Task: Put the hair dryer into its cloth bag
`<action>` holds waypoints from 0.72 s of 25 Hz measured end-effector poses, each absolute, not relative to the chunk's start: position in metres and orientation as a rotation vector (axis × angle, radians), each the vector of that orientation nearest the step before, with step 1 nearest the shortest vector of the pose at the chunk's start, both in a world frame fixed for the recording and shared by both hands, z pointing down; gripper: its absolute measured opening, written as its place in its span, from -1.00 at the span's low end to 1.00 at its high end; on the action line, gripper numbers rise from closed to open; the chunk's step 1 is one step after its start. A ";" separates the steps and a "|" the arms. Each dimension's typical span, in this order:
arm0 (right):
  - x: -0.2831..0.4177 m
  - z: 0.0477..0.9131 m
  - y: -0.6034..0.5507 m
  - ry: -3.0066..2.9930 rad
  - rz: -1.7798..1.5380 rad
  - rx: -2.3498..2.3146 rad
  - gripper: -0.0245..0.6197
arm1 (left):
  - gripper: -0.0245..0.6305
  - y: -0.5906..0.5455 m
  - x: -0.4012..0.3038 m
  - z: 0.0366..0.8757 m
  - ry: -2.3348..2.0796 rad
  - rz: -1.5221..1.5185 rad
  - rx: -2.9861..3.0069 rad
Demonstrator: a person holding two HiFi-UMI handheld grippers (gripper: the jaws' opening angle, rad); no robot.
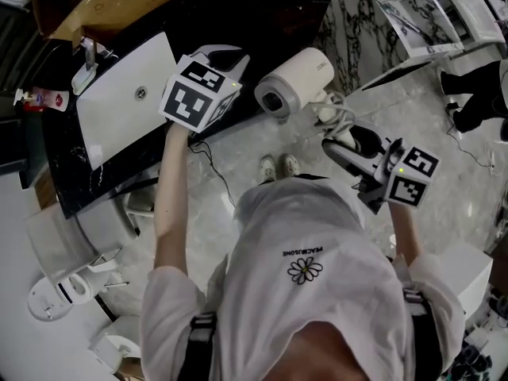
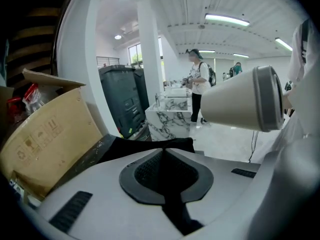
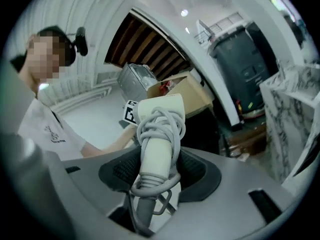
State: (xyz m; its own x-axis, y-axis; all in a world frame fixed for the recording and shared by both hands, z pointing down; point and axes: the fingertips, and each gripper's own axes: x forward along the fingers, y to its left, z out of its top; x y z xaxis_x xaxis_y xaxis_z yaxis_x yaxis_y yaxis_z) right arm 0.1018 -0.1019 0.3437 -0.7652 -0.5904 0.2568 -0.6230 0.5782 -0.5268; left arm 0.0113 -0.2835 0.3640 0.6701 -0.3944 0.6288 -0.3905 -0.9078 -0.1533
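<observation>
Left gripper (image 2: 163, 153) is clamped tight, and from its own view it looks like we've got a fold of the black cloth bag (image 2: 125, 146) nipped between the jaws, with the rest of the fabric bunched just past the tips. Right gripper (image 3: 156, 170) is clenched on the handle of the hair dryer (image 3: 159, 115), whose cord (image 3: 161, 129) is looped round that handle. So the dryer is up in the air, and in the head view its barrel sits at about 3 o'clock of the left gripper, close but not touching. We reckon the step in hand is lining the dryer up with the bag's mouth, and we can't see that mouth gaping yet. With only 1 pinch point on the cloth, we'd let the bag hang so the opening drops loose, then feed the barrel in first. The cord loops need to stay snug so none of them snag the hem. Shoving while the cloth is bunched would probably just push the bag away. As for the surroundings, a white sink (image 1: 127, 105) is set in the black counter (image 1: 87, 185) at 9 o'clock of the left gripper. A cardboard box (image 2: 45, 139) sits at 9 o'clock in the left gripper view, and a dark bin (image 2: 122, 99) and a marble block (image 2: 170, 118) are toward 12 o'clock. A person (image 2: 197, 84) stands well back. Nothing sits between the 2 grippers, so only the counter edge is worth minding.
</observation>
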 end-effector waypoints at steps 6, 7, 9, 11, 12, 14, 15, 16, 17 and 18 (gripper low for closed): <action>0.075 0.363 -0.086 -2.727 1.278 0.660 -0.28 | -0.84 -0.279 0.010 0.362 0.679 -1.086 -2.851; 0.073 0.369 -0.085 -2.701 1.290 0.638 -0.28 | -0.84 -0.279 0.009 0.362 0.682 -1.083 -2.849; 0.069 0.381 -0.086 -2.645 1.298 0.633 -0.28 | -0.84 -0.278 0.008 0.361 0.690 -1.076 -2.848; 0.068 0.393 -0.088 -2.590 1.314 0.661 -0.28 | -0.84 -0.277 0.007 0.360 0.695 -1.070 -2.847; 0.069 0.398 -0.090 -2.566 1.330 0.681 -0.28 | -0.84 -0.276 0.006 0.360 0.696 -1.067 -2.846; 0.071 0.407 -0.095 -2.526 1.368 0.723 -0.28 | -0.84 -0.274 0.004 0.360 0.696 -1.067 -2.837; 0.073 0.411 -0.098 -2.510 1.388 0.748 -0.28 | -0.84 -0.273 0.003 0.360 0.694 -1.072 -2.830; 0.076 0.414 -0.102 -2.495 1.406 0.777 -0.28 | -0.84 -0.272 0.003 0.360 0.691 -1.076 -2.824; 0.078 0.417 -0.106 -2.479 1.424 0.810 -0.28 | -0.84 -0.270 0.002 0.360 0.688 -1.079 -2.819; 0.081 0.420 -0.111 -2.460 1.442 0.847 -0.28 | -0.84 -0.269 0.002 0.360 0.685 -1.083 -2.814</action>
State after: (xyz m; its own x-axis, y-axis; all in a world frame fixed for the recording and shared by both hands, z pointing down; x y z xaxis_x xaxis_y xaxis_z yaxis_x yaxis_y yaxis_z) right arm 0.0811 -0.1110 0.4205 -0.8252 -0.3867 0.4117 -0.5482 0.3721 -0.7490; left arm 0.0018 -0.2694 0.3604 0.6566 -0.4202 0.6263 -0.3854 -0.9008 -0.2002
